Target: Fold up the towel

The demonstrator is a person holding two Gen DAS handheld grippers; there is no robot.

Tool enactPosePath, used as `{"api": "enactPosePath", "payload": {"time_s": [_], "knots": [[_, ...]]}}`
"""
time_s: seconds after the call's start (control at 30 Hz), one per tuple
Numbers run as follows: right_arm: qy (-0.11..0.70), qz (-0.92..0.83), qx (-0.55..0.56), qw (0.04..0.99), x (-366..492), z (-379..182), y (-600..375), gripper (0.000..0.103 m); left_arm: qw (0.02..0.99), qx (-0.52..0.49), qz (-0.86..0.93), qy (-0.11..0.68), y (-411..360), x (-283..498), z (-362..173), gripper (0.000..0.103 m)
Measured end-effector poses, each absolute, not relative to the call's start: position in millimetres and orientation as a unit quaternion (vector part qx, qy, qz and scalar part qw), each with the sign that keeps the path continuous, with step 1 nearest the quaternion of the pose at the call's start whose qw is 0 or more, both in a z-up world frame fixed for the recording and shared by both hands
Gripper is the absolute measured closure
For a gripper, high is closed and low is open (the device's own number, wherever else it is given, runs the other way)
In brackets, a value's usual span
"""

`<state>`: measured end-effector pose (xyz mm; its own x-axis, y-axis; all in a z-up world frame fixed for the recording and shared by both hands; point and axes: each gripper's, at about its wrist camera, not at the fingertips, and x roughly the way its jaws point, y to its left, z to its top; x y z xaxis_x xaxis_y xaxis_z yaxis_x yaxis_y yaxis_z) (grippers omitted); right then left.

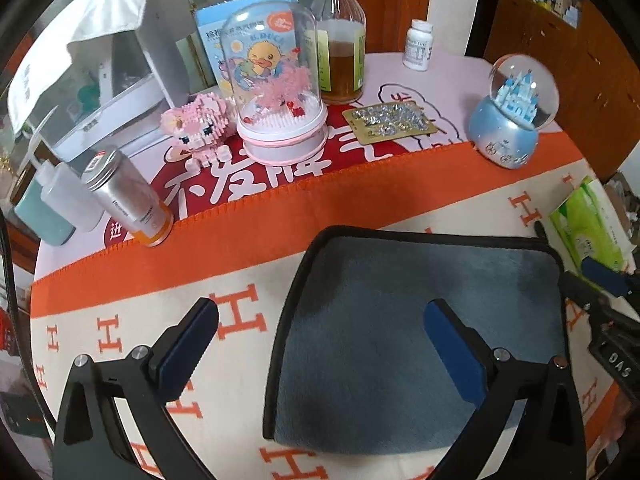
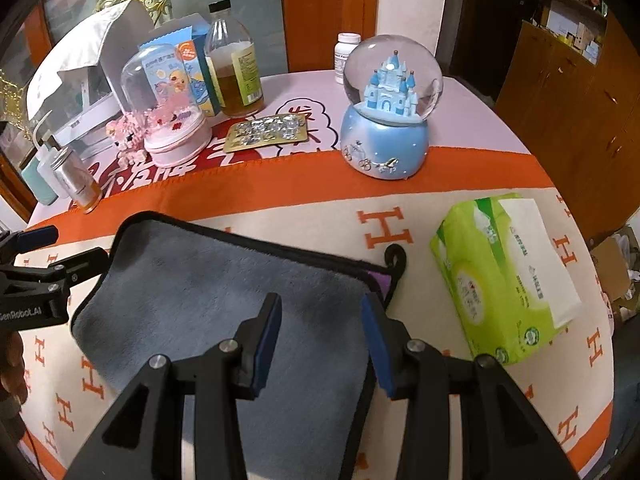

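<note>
Left wrist view, left tool [image 1: 322,322] spread wide over grey towel [image 1: 420,344] edge, right tool [image 2: 321,314] parted narrower, holding nothing, above towel's right side.

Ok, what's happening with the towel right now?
Left gripper and right gripper open, above towel. Towel flat, not gripped. Tissue pack sits beside it.

table: round, covered by a cream cloth [image 2: 328,216] with orange border and H pattern | behind: orange wooden door [image 2: 320,12] beside a white wall strip [image 2: 412,12] | right: brown wooden cabinets [image 2: 568,92] | left: frosted glass panel [image 2: 80,20] with gold ornament
</note>
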<state>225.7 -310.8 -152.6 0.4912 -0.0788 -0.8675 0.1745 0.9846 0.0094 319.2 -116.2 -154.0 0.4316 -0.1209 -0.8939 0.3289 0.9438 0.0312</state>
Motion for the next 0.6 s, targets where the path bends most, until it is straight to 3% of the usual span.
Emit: {"api": "enactPosePath", "payload": {"time_s": [0.6], "knots": [[0.497,-0.061,0.071,0.863,215,-124,-295,0.057,0.872,0.048,-0.090,0.478,-94,270,-104,0.001]]}}
